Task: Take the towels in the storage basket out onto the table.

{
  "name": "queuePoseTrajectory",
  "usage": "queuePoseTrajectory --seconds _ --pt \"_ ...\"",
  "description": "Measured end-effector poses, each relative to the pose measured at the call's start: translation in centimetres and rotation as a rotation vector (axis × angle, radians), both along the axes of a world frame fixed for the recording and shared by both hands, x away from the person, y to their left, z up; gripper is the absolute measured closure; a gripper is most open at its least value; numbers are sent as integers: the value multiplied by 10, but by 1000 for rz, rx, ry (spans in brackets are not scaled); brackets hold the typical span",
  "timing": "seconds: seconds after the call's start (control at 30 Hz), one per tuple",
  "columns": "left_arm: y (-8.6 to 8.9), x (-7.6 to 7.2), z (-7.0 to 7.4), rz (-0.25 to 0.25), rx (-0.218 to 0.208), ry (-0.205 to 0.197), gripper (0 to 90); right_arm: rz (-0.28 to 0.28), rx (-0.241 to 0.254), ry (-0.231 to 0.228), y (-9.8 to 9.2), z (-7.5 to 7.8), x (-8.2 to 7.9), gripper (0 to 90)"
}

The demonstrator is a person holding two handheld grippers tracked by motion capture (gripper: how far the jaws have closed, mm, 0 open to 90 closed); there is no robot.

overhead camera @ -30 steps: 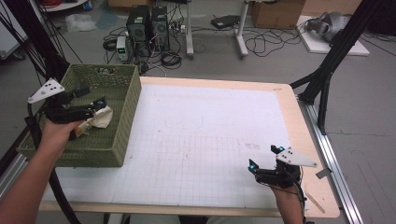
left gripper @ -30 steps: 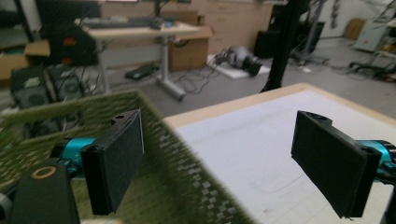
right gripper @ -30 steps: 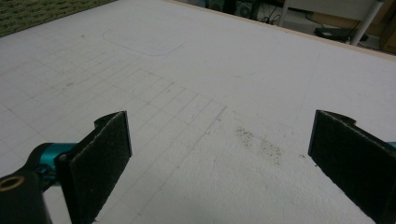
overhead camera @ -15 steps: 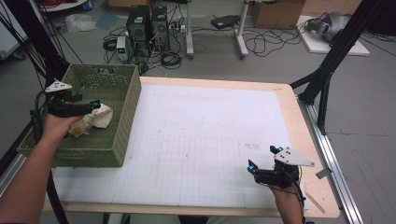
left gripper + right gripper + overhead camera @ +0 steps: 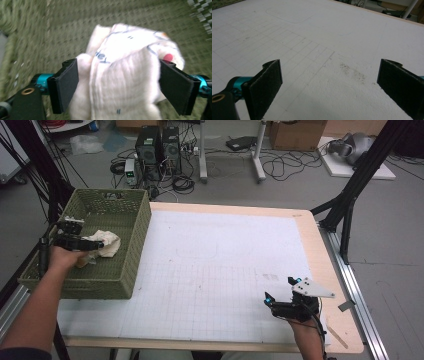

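While our white gridded mat [image 5: 220,270] covers the wooden table [image 5: 320,245], the grey floor beyond carries computer towers [image 5: 159,146] and loose cables. At the table's left edge stands our green woven basket [image 5: 131,245], and inside it sits the crumpled white cloth [image 5: 125,75], bunched with no clear long axis or heading we can tell. Our left gripper [image 5: 118,86] has its jaws spread wide around the cloth, pads pressing both sides. Our right gripper [image 5: 329,85] rests low over the mat near the front right, jaws wide apart, holding nothing.
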State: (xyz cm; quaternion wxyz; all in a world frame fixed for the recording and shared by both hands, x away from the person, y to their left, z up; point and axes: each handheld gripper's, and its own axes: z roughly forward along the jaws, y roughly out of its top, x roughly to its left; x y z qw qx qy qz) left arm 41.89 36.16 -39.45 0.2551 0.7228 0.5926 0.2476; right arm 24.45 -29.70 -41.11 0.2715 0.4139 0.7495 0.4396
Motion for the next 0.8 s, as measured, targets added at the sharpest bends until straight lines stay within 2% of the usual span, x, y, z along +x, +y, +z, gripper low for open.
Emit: queuePoseTrajectory --seconds 0.03,0.13,0.17,0.3,0.37,0.4,0.43,0.47,0.5,0.57,0.6,0.8 --pt "0 0 0 2 9 8 205 -1 -1 1 0 0 0 52" --pt "0 0 -3 1 0 30 218 1 -2 -1 0 0 0 52" --pt "0 0 -3 -9 9 43 261 -2 1 0 -1 0 -1 52" --pt "0 0 -4 -14 16 63 302 -2 4 1 -1 0 0 52" --pt "0 -1 -4 -27 3 90 450 -1 4 1 -1 0 0 52" --pt "-1 -1 -5 -33 6 109 450 -1 4 1 -1 0 0 52" --pt "-1 -1 -5 -44 5 119 498 0 5 0 -1 0 0 52" --pt "-2 -2 -5 -50 2 119 542 -2 3 0 -2 0 0 52" --pt "-2 -2 -4 -56 4 119 633 -4 5 2 -2 0 0 52" --pt "-2 -3 -2 -58 0 110 659 -4 4 2 -2 0 -1 52" --pt "-2 -3 -1 -64 -4 105 727 -4 7 1 -2 1 -1 52" --pt "3 -6 4 -43 -64 77 771 -10 11 0 -4 1 -2 52"
